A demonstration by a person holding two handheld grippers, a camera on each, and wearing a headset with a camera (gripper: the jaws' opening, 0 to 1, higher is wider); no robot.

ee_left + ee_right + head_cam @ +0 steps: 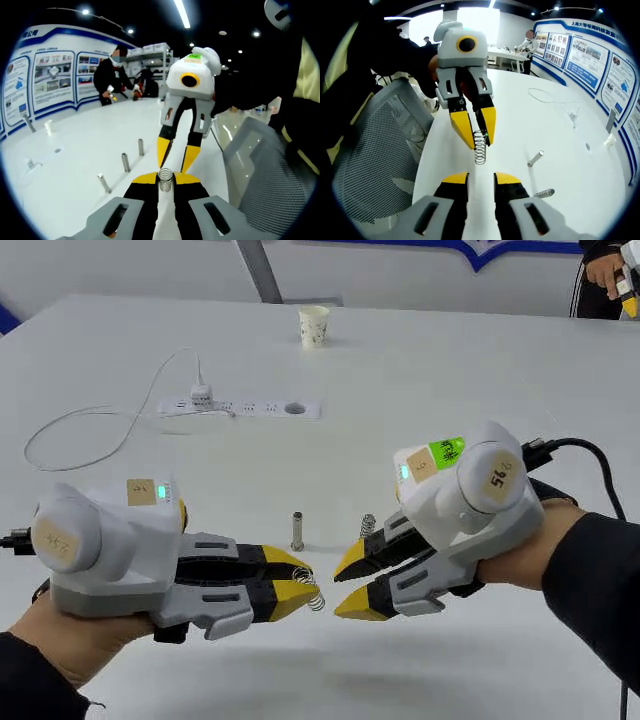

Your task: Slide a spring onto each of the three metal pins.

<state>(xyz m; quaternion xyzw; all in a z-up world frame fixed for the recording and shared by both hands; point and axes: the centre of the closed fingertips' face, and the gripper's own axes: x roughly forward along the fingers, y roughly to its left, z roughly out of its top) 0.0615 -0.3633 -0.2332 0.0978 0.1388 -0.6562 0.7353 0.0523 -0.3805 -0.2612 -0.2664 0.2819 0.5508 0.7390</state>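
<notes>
White bench (420, 390) | left tool (306, 580) clamps spring (480, 150) | right tool (481, 179) parted | sprung pin (367, 525) half-hidden behind it

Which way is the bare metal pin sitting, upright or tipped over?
Upright: in the head view the bare pin stands straight up from the white table.

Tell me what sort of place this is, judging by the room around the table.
Probably a company lab or showroom rather than a home: blue-trimmed display boards line the wall, a large white table carries a power strip, and shelves of boxes stand at the back.
</notes>
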